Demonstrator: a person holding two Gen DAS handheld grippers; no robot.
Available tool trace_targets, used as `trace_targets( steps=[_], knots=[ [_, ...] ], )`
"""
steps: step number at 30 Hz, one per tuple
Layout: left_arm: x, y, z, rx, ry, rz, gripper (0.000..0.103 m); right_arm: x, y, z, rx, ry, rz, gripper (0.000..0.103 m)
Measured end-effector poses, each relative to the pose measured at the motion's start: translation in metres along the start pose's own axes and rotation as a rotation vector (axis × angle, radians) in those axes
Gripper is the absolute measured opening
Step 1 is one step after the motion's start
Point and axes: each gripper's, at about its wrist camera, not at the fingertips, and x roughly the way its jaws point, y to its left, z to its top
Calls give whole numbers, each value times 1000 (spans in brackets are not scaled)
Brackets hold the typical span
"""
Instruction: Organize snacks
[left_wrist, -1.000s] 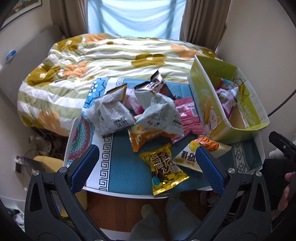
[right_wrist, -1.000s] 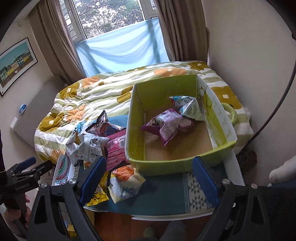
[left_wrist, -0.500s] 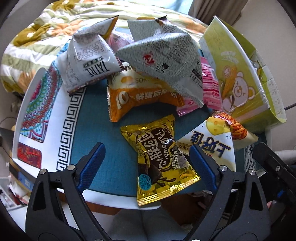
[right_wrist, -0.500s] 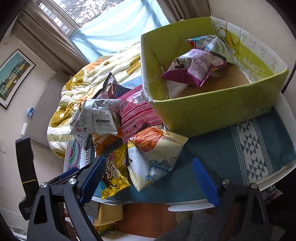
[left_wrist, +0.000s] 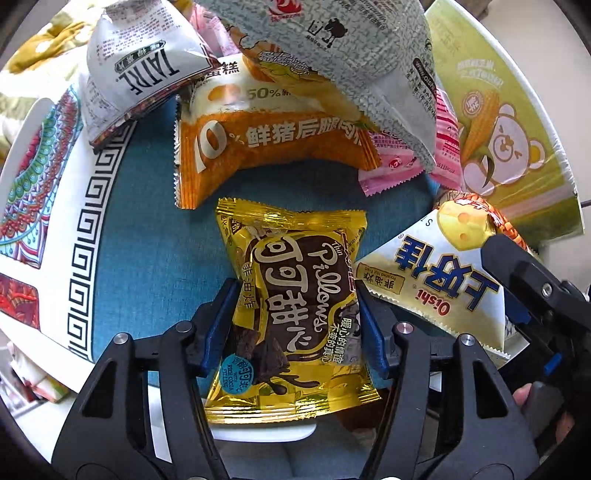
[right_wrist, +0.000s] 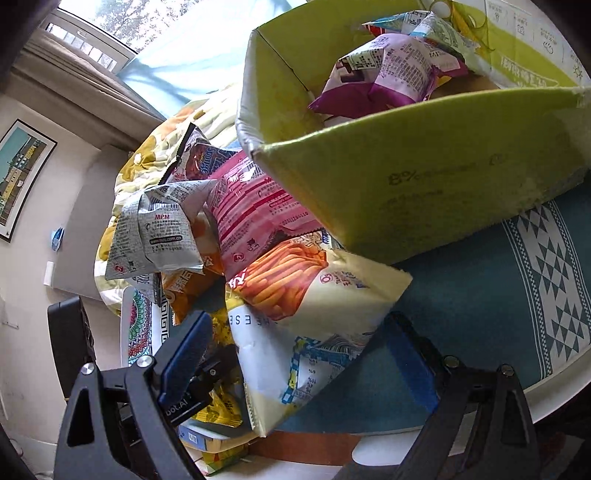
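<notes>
My left gripper is shut on a gold chocolate Pillows packet that lies on the blue cloth at the table's front edge. My right gripper is open, its fingers on either side of a white cheese snack packet with orange sticks printed on it; the same packet shows in the left wrist view. The green cardboard box stands just behind and holds a purple packet and another packet.
Behind lie an orange packet, two grey-white packets, and pink packets. The blue patterned tablecloth is bare to the right. A bed with a flowered quilt stands beyond the table.
Both grippers have moved down and forward to the table. The left closed on the gold packet; the right came to straddle the white cheese packet.
</notes>
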Motion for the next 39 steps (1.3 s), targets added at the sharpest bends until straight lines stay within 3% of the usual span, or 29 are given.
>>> trace_targets(
  steps=[16,22,26,39],
  knots=[
    [-12,-1,2,-3,-14,56,53,17,-20,6,33,0,38,92],
    [-27,16,0,-8,-26,36,53,11,-15,1,11,-3,24,68],
    [-39,22,2,-8,-34,27,53,7,-14,-2,7,-4,27,60],
    [-100,28,0,22,-112,3,53,-33,0,-13,3,-27,24,56]
  ],
)
